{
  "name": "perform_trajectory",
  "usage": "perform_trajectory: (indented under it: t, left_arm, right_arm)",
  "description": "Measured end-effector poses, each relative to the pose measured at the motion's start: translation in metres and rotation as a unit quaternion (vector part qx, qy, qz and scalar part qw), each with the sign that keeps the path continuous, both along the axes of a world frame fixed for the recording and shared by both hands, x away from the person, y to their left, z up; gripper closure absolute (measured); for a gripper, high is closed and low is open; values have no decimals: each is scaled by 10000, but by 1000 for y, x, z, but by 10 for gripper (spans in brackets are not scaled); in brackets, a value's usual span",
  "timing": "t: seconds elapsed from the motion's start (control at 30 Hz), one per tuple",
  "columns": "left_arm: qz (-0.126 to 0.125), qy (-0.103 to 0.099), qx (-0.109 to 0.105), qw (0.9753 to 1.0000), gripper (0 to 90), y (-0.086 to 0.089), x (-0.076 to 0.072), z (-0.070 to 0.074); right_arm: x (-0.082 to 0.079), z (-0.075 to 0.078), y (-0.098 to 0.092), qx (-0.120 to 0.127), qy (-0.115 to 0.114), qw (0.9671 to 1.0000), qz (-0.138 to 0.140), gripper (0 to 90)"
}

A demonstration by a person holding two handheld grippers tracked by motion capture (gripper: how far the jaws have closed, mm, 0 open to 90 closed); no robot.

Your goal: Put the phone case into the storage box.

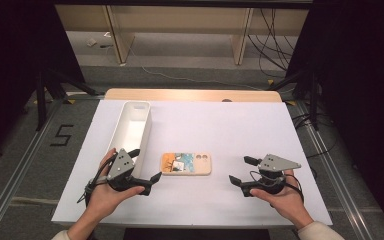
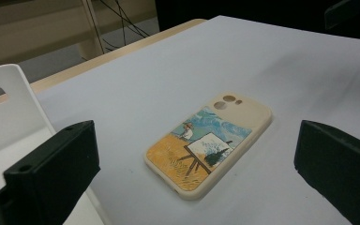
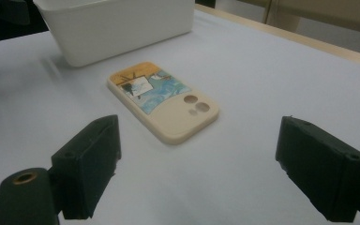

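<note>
**Phone case sits between both tongs, left one closer**

Near edge: two hands come in from the bottom of the high view. Left tongs (image 1: 147, 167) spread wide, nothing in them. Right tongs (image 1: 241, 171) also spread, also empty. Both hover low over the table (image 1: 260, 130), pointing inward at each other.

Between them: phone case (image 1: 186, 163) lies flat on the table, printed back up, apart from both tongs. Long axis runs left-right across the table, so roughly in line with the two tongs. Camera-hole end faces the right tongs; painted end faces the left tongs.

Distance: the left tongs are just beside the case's painted end; the right tongs are clearly farther from the other end. My read: left is the natural one to take it, and its jaws would need to straddle the short width, not the length.

Farther back: white bin (image 1: 132, 125) stands just left of the case, long axis running away from the person, looks empty. It's right behind the left hand, near the case but not touching.
</note>
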State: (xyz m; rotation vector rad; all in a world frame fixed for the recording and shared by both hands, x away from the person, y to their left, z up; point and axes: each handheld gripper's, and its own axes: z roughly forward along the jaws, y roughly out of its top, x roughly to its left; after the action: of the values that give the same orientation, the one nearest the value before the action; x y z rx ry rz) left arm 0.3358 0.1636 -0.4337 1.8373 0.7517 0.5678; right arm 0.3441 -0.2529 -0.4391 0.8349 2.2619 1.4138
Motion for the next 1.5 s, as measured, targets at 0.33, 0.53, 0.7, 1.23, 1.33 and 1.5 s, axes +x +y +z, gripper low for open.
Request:
perform_trajectory:
  t: [0.33,0.53,0.7,1.23,1.33,1.5]
  left_arm:
    - [12,-22,-20,10000,8,0,-1,1]
    - [38,-109,-62,9999,223,-1,-2,3]
    - [28,-217,-43,9998,583,-3,-3,5]
    - [-563,351,60,9978,900,-41,0,3]
    - [-607,410,95,9973,900,-45,0,2]
    - [-765,541,255,9953,900,-59,4,-1]
  right_arm:
    - [-1,0,1,-5,-13,10000,3,154]
    - [0,0,1,-7,-9,10000,-13,154]
    - [0,0,1,-18,-6,10000,-1,154]
    - [1,0,1,-2,-2,10000,2,155]
    - [1,0,1,1,-7,10000,0,155]
    - [1,0,1,2,-5,10000,-4,155]
